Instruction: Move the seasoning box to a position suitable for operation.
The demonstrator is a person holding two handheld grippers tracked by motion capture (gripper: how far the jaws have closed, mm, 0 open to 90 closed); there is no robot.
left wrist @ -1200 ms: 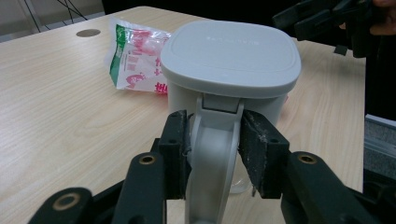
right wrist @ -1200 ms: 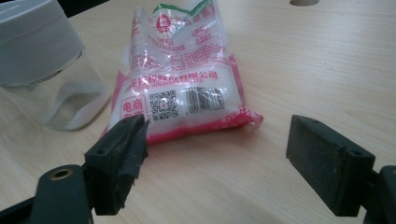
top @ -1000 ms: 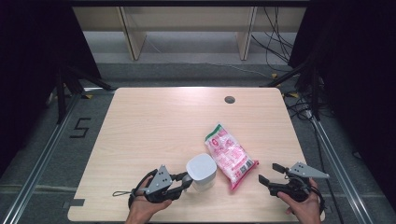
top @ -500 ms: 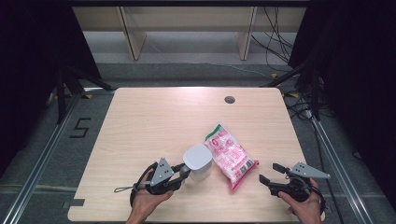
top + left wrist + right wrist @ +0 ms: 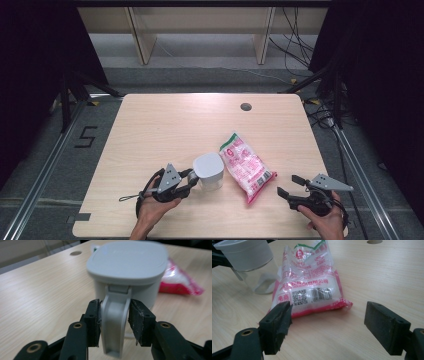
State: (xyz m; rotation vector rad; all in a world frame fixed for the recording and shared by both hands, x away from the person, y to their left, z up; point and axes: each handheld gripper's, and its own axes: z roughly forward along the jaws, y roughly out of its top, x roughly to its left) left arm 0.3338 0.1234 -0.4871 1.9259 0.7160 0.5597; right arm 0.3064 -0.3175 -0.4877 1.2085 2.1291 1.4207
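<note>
A clear container with a grey lid [image 5: 209, 170] [image 5: 127, 261] stands upright on the wooden table [image 5: 165, 125], at the front and left of centre. My left gripper [image 5: 192, 176] [image 5: 113, 320] has its jaws around the container's grey handle [image 5: 115, 322]. They have just been opening, and the pads stand close beside the handle without squeezing it. A pink and white bag [image 5: 246, 166] [image 5: 309, 285] lies flat to the right of the container [image 5: 247, 255]. My right gripper [image 5: 288, 185] [image 5: 328, 320] is wide open and holds nothing, just short of the bag's near end.
A round cable hole [image 5: 245, 106] sits at the table's far right. Beyond the table stands a wooden shelf frame [image 5: 145, 40]. Cables [image 5: 300, 55] run over the floor at the right. A "5" mark [image 5: 86, 136] is on the floor left of the table.
The container went from tilted in the left gripper to upright on the table, a little farther from the front edge. The left jaws have eased apart. The right gripper has stayed put.
</note>
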